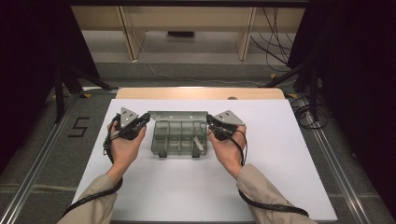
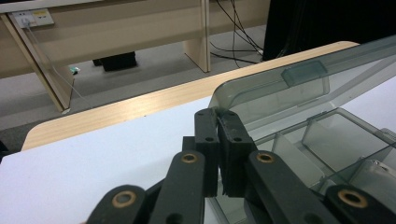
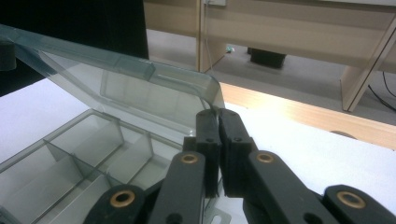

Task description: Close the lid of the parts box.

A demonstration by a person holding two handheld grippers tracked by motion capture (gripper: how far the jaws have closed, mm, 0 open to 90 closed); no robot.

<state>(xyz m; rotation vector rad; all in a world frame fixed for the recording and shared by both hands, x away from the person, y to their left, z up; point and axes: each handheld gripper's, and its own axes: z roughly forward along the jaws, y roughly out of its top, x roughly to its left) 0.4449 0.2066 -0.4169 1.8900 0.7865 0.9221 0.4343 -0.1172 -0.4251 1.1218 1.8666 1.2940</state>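
Note:
A clear grey plastic compartment box (image 1: 180, 140) sits at the middle of the white table, its hinged lid (image 1: 177, 115) raised at the far side. My left gripper (image 1: 147, 116) is shut on the lid's left corner and my right gripper (image 1: 208, 119) on its right corner. In the left gripper view the black jaws (image 2: 218, 114) meet on the rounded edge of the lid (image 2: 299, 88), above divided compartments (image 2: 336, 135). In the right gripper view the jaws (image 3: 218, 114) pinch the other corner of the lid (image 3: 130, 79), and the dividers (image 3: 88, 144) lie below.
The white tabletop (image 1: 280, 154) has free room on all sides of the box. Its wooden far edge (image 1: 201, 93) lies just behind the lid. Beyond are wooden desk legs (image 1: 245, 32) and floor cables (image 1: 275, 42). A small pale part (image 1: 200, 144) lies in a right-hand compartment.

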